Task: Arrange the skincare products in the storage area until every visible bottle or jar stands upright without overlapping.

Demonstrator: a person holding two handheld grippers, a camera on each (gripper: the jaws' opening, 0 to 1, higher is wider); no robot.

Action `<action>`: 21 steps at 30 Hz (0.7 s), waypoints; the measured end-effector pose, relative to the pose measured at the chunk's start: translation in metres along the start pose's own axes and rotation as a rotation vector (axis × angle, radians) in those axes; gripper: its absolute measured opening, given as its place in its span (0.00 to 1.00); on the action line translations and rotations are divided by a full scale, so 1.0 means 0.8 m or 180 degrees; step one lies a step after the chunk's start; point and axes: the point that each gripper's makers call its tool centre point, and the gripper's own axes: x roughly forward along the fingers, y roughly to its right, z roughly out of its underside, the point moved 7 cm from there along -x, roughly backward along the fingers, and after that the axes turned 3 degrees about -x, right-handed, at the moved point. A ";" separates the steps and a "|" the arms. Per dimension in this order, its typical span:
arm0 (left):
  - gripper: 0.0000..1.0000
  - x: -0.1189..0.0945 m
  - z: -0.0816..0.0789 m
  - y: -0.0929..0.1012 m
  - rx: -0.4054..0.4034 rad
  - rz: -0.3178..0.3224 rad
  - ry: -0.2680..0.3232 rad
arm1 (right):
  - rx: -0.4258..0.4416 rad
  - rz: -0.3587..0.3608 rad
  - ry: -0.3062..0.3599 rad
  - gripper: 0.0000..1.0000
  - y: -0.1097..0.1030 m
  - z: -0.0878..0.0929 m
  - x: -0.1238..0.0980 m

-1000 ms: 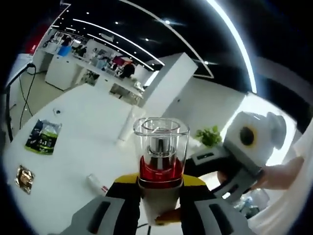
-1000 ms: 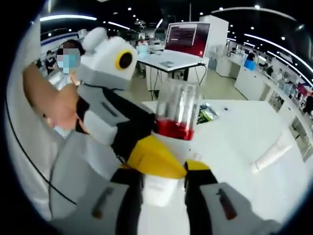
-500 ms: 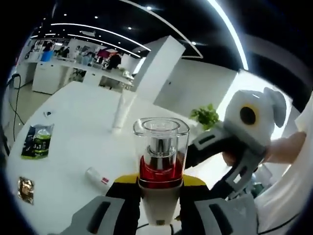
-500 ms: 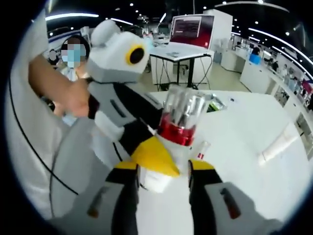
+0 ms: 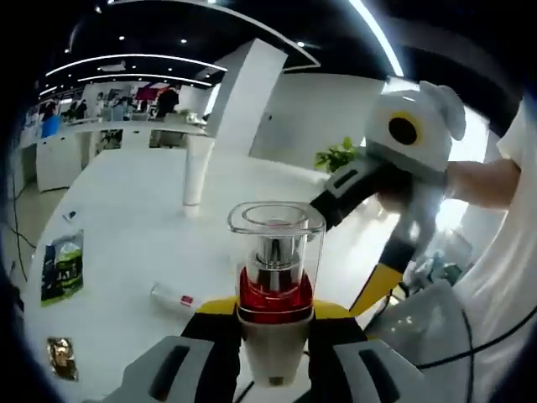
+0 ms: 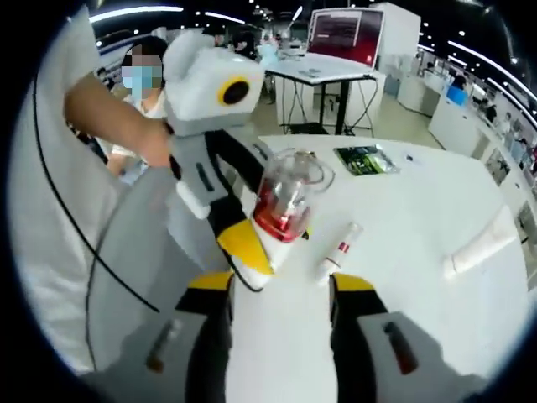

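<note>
Red-filled clear bottle (image 5: 276, 281) sits clamped upright between the left gripper's (image 5: 275, 336) jaws, while the right gripper (image 6: 279, 312) stands wide apart, holding nothing, nearby.

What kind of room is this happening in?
Probably a big open-plan office or lab: long white tables, a laptop open on a desk, strip lights overhead, and people at distant counters.

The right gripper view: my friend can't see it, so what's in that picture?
The left gripper holds a clear-capped bottle with red inside, lifted over a white table. The right gripper is open with nothing between its jaws. A small tube and a bigger white tube lie flat on the table.
</note>
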 end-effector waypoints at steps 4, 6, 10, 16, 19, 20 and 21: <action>0.30 0.005 0.004 0.004 0.0163 0.0094 -0.0099 | -0.0178 -0.0039 0.0028 0.46 0.001 -0.008 -0.006; 0.30 0.010 0.006 0.009 0.0311 0.0169 -0.0152 | -0.0479 -0.0074 -0.0016 0.44 0.001 -0.012 -0.007; 0.30 0.016 0.012 0.020 0.0525 0.0293 -0.0306 | -0.0950 -0.0237 -0.0291 0.44 -0.002 -0.012 -0.006; 0.30 0.024 0.019 0.038 0.0995 0.0418 -0.0526 | -0.1310 -0.0686 -0.0519 0.37 -0.015 -0.015 -0.003; 0.30 0.026 0.021 0.044 0.1075 0.0444 -0.0563 | -0.1454 -0.0872 -0.0631 0.34 -0.025 -0.014 0.002; 0.30 0.027 0.021 0.045 0.1086 0.0448 -0.0569 | -0.1513 -0.0912 -0.0683 0.33 -0.028 -0.013 0.005; 0.30 0.027 0.024 0.049 0.1173 0.0486 -0.0612 | -0.1549 -0.0917 -0.0718 0.32 -0.029 -0.012 0.006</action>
